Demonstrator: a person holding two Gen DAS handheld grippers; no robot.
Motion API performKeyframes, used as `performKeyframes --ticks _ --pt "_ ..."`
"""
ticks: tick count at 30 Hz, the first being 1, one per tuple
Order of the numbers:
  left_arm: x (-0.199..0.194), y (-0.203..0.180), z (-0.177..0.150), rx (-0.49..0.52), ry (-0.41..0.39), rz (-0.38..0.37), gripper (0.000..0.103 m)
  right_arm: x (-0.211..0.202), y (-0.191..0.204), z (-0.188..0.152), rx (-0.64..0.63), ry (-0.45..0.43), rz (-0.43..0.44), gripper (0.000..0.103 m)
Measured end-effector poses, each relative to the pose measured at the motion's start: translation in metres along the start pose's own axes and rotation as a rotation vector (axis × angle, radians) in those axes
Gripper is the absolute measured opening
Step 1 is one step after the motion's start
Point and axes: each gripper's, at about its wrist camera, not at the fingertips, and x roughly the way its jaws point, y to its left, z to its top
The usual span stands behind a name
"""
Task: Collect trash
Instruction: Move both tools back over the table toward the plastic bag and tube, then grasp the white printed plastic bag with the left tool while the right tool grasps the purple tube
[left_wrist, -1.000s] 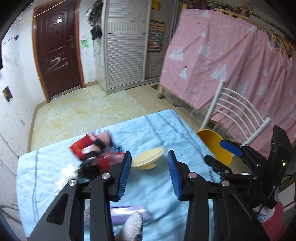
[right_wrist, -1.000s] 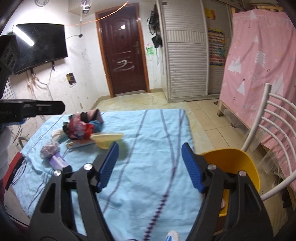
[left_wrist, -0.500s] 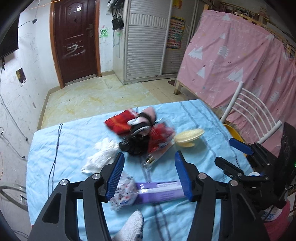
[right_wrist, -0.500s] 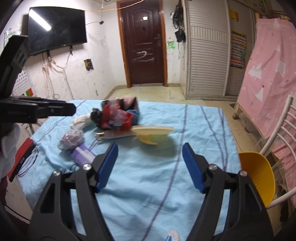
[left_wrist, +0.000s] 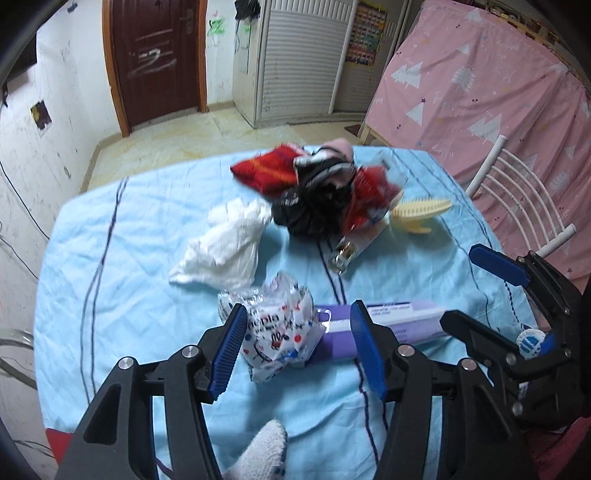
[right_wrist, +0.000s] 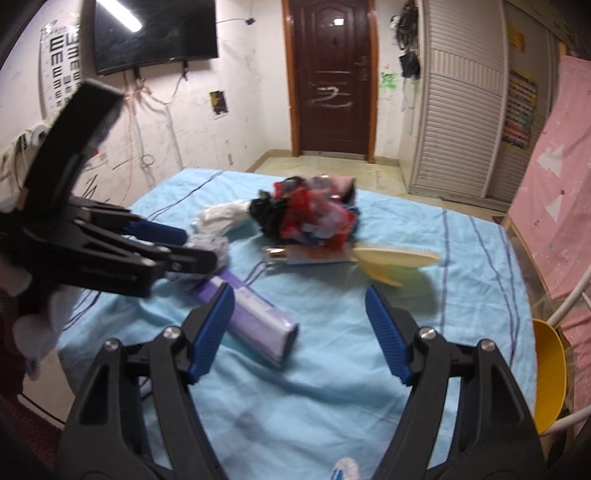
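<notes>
The left gripper hangs low over the counter with its jaws wide, straddling the wrapper, a crumpled white packet with red and blue print; the spread suits it, since a loose ball of film needs room on both sides before the jaws close. The wrapper lies at the near end of the purple box, touching it, so a grip here risks nipping the box too. The right gripper waits on the other side of the box, jaws also wide and holding nothing, probably kept clear so the two tools do not clash. Beyond the box lie a white tissue, a heap of red and black scraps and a yellow comb, all apart from the wrapper. Judging by this, collecting has barely begun: nothing is gripped yet.
</notes>
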Motion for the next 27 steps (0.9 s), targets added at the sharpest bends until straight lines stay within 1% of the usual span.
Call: performKeyframes --ticks 2,4,6,8,10,15,22,24,26,27 --pt "0.003 0.001 -0.003 0.008 0.001 0.005 0.049 0.003 0.007 0.000 -0.020 0.012 0.017 0.075" --pt "0.004 0.002 -0.005 0.004 0.006 0.000 0.048 0.006 0.013 0.001 -0.043 0.025 0.033 0.075" --pt "0.003 0.004 -0.006 -0.002 0.008 0.005 0.041 0.010 0.018 0.002 -0.060 0.037 0.049 0.075" --pt "0.004 0.007 -0.007 -0.010 0.006 0.015 0.029 0.015 0.024 0.003 -0.080 0.052 0.066 0.075" --pt "0.003 0.012 -0.007 -0.023 0.005 0.011 0.025 0.020 0.027 0.004 -0.099 0.064 0.082 0.075" --pt "0.000 0.018 -0.008 -0.041 -0.005 -0.002 0.021 0.032 0.039 0.010 -0.155 0.097 0.115 0.075" --pt "-0.016 0.029 -0.006 -0.067 -0.041 -0.009 0.021 0.049 0.048 0.013 -0.227 0.155 0.144 0.075" --pt "-0.020 0.030 -0.006 -0.069 -0.050 -0.009 0.021 0.053 0.049 0.012 -0.239 0.170 0.144 0.073" --pt "-0.023 0.031 -0.005 -0.071 -0.056 -0.010 0.021 0.057 0.049 0.012 -0.240 0.187 0.144 0.061" --pt "-0.024 0.030 -0.005 -0.070 -0.058 -0.009 0.021 0.059 0.049 0.011 -0.241 0.196 0.145 0.058"
